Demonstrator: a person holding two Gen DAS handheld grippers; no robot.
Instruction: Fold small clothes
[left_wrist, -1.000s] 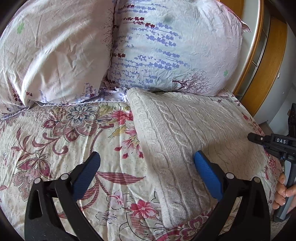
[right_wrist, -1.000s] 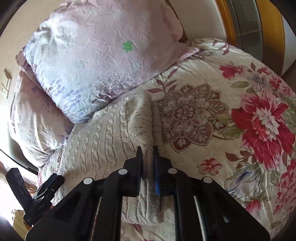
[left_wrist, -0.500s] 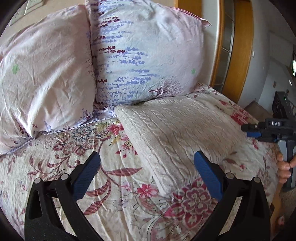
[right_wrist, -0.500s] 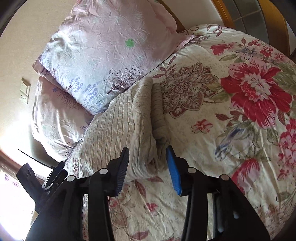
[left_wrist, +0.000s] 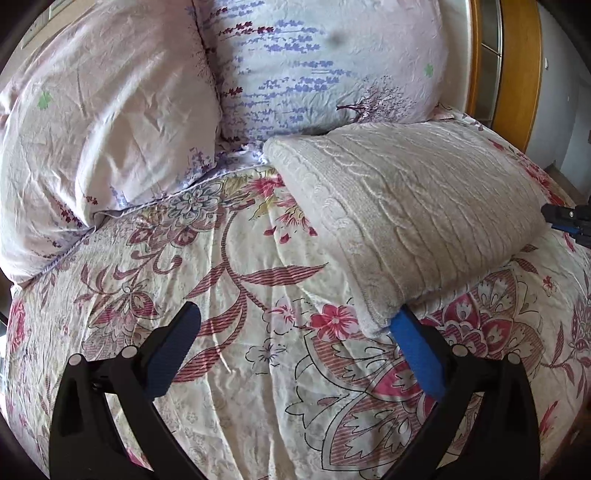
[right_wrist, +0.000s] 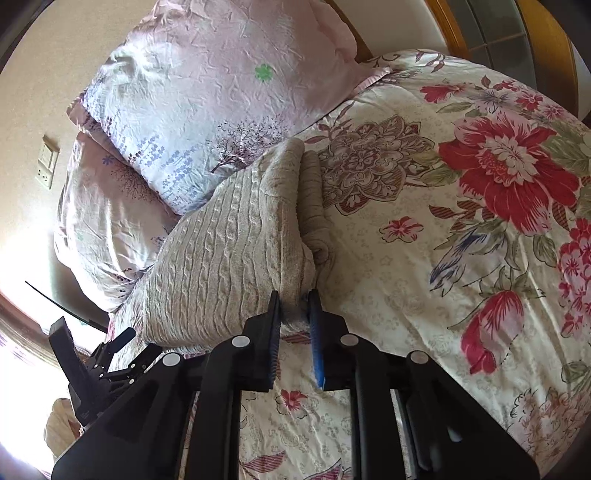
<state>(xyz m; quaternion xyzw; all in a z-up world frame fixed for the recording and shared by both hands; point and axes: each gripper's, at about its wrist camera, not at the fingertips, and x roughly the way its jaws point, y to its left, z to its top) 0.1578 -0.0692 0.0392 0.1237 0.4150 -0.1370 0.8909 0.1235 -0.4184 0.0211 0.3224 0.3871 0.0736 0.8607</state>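
**Now at the knit's corners**

Now we see a folded cream cable-knit sweater (left_wrist: 402, 218) lying on the floral bedspread (left_wrist: 240, 332), its far edge touching the lavender-print pillow (left_wrist: 317, 62) at the head of the bed. A second, pinker pillow (left_wrist: 103, 122) sits to the left of that one.

Our left gripper (left_wrist: 299, 325) stands wide open over the bedspread. Its left finger is over bare quilt, well apart from the garment; its right finger (left_wrist: 417, 354) sits at the sweater's near corner, the blue pad tucked just under the knit's edge. Nothing is held between the two.

Our right gripper (right_wrist: 294, 306) is nearly shut, its fingers drawn in on the near corner of the sweater (right_wrist: 229, 251), with a bunch of knit pinched between the pads. From this view the sweater shows stacked layers along its right edge, where a rolled fold lies beside a brown flower on the bedspread (right_wrist: 424, 280). The left gripper (right_wrist: 110, 354) shows at the far left of this view, near the sweater's other side. A wooden frame (left_wrist: 517, 70) stands past the bed on the right.
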